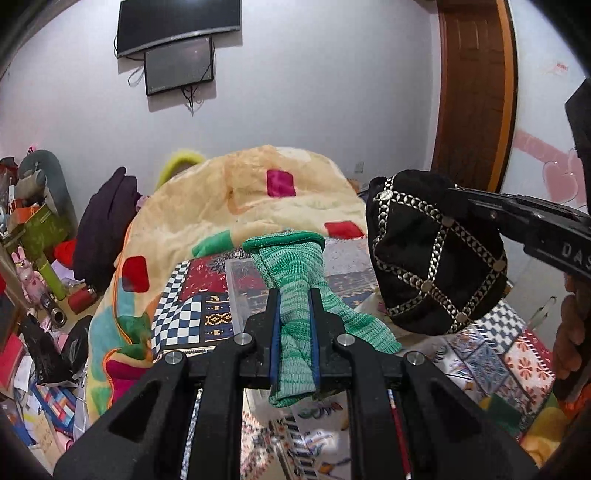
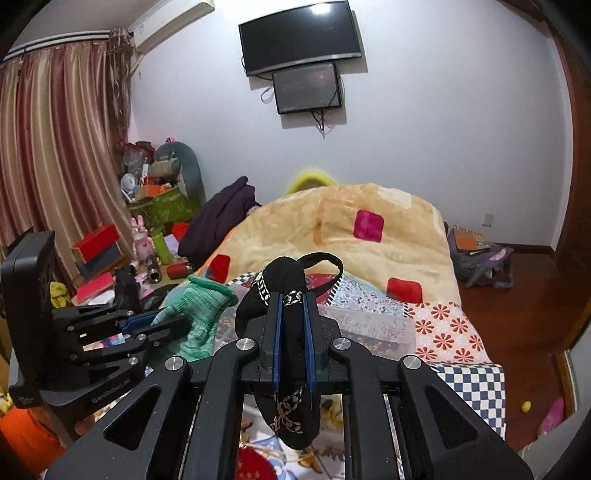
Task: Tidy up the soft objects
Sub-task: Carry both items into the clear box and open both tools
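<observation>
Left tool (image 1: pixel 294 295) clenches a green knit sock (image 1: pixel 295 280), right tool (image 2: pixel 292 299) a black studded cap (image 1: pixel 436 251); both held level above the bed (image 2: pixel 458 328), seemingly over a clear box (image 2: pixel 369 325).

Black left gripper (image 1: pixel 294 295) (silver screws) with blue-lined jaws.

wall TV (image 2: pixel 300 36), curtains (image 2: pixel 55 147) — wooden door (image 1: pixel 474 92)

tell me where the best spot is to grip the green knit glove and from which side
Grip the green knit glove at its narrow middle, below the rolled cuff, coming from the fingertip end, much as the left gripper holds it now. There the knit bunches thin enough for the fingers, while the cuff flares wide.
</observation>
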`<action>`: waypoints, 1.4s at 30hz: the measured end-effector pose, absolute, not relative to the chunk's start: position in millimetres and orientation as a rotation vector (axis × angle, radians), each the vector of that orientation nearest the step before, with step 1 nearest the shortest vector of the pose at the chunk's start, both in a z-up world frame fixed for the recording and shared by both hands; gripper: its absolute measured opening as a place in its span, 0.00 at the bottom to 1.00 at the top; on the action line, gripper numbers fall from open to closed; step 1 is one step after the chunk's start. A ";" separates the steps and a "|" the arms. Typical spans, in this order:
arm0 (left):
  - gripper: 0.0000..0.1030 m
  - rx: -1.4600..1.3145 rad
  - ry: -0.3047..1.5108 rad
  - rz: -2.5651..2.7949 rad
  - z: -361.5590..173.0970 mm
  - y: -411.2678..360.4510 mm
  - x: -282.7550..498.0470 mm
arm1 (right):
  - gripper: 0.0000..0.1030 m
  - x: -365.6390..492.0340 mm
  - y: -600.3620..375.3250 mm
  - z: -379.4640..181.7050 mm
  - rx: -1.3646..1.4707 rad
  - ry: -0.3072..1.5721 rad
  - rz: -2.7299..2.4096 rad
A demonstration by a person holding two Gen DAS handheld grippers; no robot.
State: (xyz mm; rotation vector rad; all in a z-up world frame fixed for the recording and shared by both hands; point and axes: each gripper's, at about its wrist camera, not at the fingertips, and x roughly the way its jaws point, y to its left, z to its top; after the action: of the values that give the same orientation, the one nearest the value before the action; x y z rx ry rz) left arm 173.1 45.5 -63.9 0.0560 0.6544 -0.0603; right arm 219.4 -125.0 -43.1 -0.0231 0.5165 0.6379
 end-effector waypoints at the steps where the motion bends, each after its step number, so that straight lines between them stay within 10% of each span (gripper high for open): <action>1: 0.12 0.056 0.665 -0.057 -68.2 45.8 179.1 | 0.09 222.1 -123.4 -45.9 -0.025 0.524 0.636; 25: 0.16 0.064 0.825 -0.093 -116.3 35.4 213.2 | 0.13 253.3 -90.4 -110.0 -0.178 0.783 0.621; 30: 0.22 0.030 0.804 -0.097 -105.5 41.7 199.8 | 0.36 242.4 -99.5 -96.3 -0.181 0.750 0.621; 42: 0.71 0.039 0.681 -0.082 -62.9 37.8 145.6 | 0.82 191.5 -125.1 -61.0 -0.216 0.605 0.600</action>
State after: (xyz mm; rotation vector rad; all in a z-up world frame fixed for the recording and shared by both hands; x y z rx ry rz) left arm 145.6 37.8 -62.9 0.0389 0.6809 -0.0822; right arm 191.5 -125.1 -61.0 -0.2159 0.6051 0.6005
